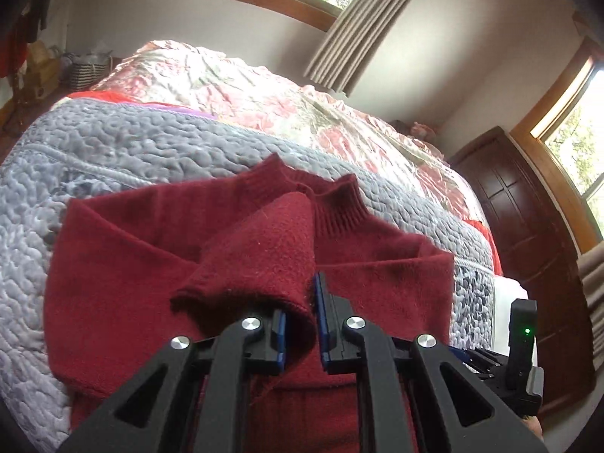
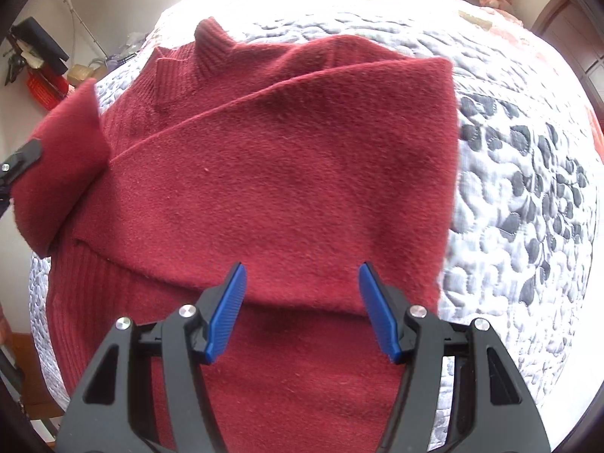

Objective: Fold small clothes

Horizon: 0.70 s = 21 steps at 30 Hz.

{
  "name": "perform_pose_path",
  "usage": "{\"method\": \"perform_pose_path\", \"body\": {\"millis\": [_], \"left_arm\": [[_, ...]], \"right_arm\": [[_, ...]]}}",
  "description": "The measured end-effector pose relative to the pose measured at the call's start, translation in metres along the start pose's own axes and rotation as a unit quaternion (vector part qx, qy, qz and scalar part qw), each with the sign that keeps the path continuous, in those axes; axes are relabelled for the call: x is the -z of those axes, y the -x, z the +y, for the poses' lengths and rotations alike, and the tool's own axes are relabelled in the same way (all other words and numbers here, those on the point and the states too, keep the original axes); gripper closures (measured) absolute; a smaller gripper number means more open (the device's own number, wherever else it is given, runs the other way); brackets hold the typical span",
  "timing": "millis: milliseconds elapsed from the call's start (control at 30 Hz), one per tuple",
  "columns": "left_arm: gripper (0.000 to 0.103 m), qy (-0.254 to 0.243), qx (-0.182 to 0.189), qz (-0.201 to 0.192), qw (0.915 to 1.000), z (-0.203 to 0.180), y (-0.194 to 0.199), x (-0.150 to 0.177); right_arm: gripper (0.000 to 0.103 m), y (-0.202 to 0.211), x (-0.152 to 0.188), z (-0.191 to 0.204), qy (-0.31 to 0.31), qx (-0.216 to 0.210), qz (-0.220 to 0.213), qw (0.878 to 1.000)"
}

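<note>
From the left wrist view, the dark red knitted wool sweater [image 1: 158,264] lies flat on the grey quilted bedspread [image 1: 124,151] of the bed, its ribbed collar [image 1: 332,204] pointing away from the camera toward the pink floral coverlet [image 1: 264,94] beyond. The left claw [image 1: 302,324] is closed narrowly on the cuff end of the left red sleeve [image 1: 264,249], which rises as a cone from the shoulder just beside the collar down into the blue pads [image 1: 321,302]. The sleeve's long axis runs from the collar straight back to the claw, so the held cuff sits over the sweater's body, on the hem side of the collar. The right-hand device shows at the lower right edge, well to the side of the collar.

From the right wrist view, the same sweater fills the middle, collar [image 2: 211,49] at the far end. The right sleeve [image 2: 287,173] is already laid slantwise across the chest, from the shoulder beside the collar toward the near hem. The right claw [image 2: 302,313] stands wide, holding nothing, hovering over that sleeve's lower edge. To the collar's left, the raised left sleeve [image 2: 60,166] hangs from the left claw's black finger [image 2: 22,158].

I judge the coming move belongs to the left claw: the cuff must travel across the body, away from its own shoulder, to lie over the right sleeve.
</note>
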<state>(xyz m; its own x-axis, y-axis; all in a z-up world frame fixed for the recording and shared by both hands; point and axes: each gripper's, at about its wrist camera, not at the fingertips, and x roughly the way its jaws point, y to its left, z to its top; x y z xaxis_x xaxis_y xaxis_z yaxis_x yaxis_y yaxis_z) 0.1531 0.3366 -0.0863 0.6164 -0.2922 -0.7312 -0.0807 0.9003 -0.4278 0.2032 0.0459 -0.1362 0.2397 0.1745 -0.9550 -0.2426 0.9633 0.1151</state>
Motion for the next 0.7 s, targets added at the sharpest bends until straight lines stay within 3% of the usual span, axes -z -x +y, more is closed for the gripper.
{"method": "perform_pose_path", "body": {"millis": [167,367,467,500,533,600,700], "left_arm": [[0.089,-0.016,-0.014,0.056,0.9982,-0.017,-0.054,0.025],[0.068,-0.013,-0.011,0.102,0.9946,-0.009,-0.086,0.051],[0.056,-0.029,-0.002,0.105,0.9941,-0.014,-0.078,0.054],[0.040,-0.024,0.010,0.114,0.9931,-0.013,-0.071,0.055],[0.030,-0.019,0.022,0.121,0.9922,-0.012,-0.064,0.055],[0.030,-0.013,0.037,0.129,0.9908,-0.002,-0.042,0.055],[0.029,-0.005,0.016,0.137,0.9905,0.027,-0.010,0.057]], "right_arm": [[0.041,-0.001,0.012,-0.023,-0.020,-0.015,0.008,1.000],[0.039,-0.008,0.016,-0.032,-0.031,-0.032,0.013,0.999],[0.038,-0.010,0.015,-0.034,-0.030,-0.033,0.017,0.999],[0.038,-0.009,0.012,-0.032,-0.029,-0.032,0.018,0.999],[0.038,-0.007,0.011,-0.032,-0.029,-0.031,0.019,0.999],[0.039,-0.005,0.005,-0.023,-0.028,-0.032,0.019,0.999],[0.039,0.010,-0.001,-0.009,-0.014,-0.055,0.009,0.998]]}}
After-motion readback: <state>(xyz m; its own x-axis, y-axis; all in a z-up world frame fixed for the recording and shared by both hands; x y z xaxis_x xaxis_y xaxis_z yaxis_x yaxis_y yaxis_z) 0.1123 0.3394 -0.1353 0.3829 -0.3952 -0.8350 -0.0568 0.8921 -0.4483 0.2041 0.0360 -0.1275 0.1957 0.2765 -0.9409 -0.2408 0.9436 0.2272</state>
